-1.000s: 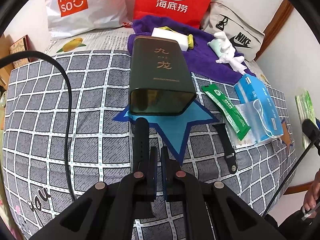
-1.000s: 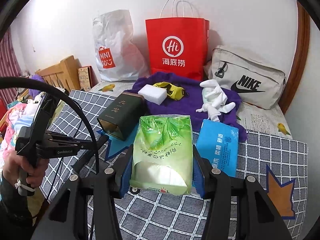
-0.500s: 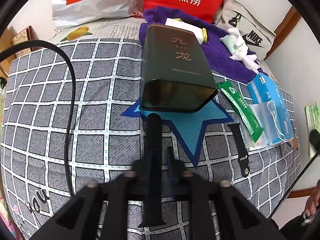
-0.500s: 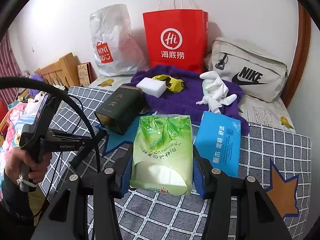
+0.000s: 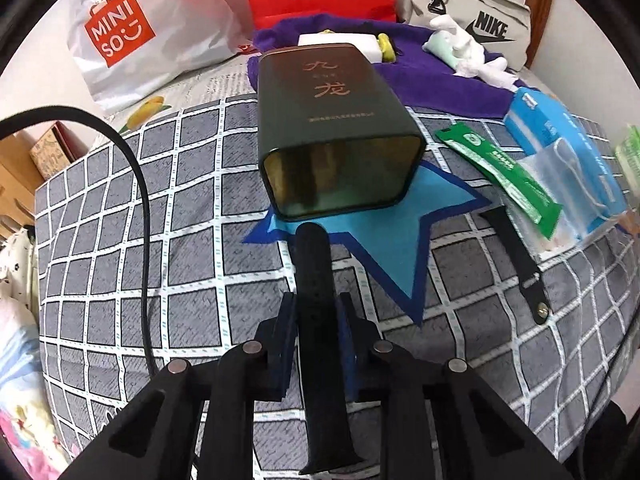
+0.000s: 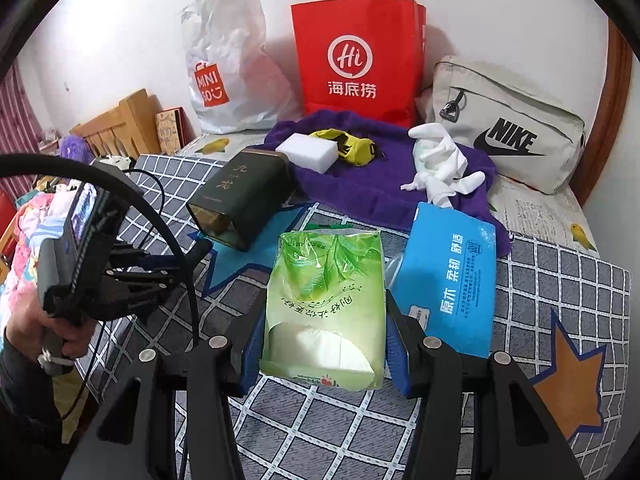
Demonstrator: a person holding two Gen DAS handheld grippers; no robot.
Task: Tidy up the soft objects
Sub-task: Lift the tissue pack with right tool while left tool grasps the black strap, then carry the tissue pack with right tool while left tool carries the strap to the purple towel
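The left gripper [image 5: 316, 308] was clamped on a black strap [image 5: 318, 320], long axis running straight ahead, far tip just short of the open mouth of the dark green tin [image 5: 336, 136] lying on the checked bedspread [image 5: 120, 240]. A second black strap [image 5: 516, 256] lay right of the blue star, seen only by the left wrist camera. Over on the right, the right gripper [image 6: 326, 344] squeezed a green tissue pack [image 6: 328, 304] lengthwise, beside a blue tissue pack [image 6: 456, 280].
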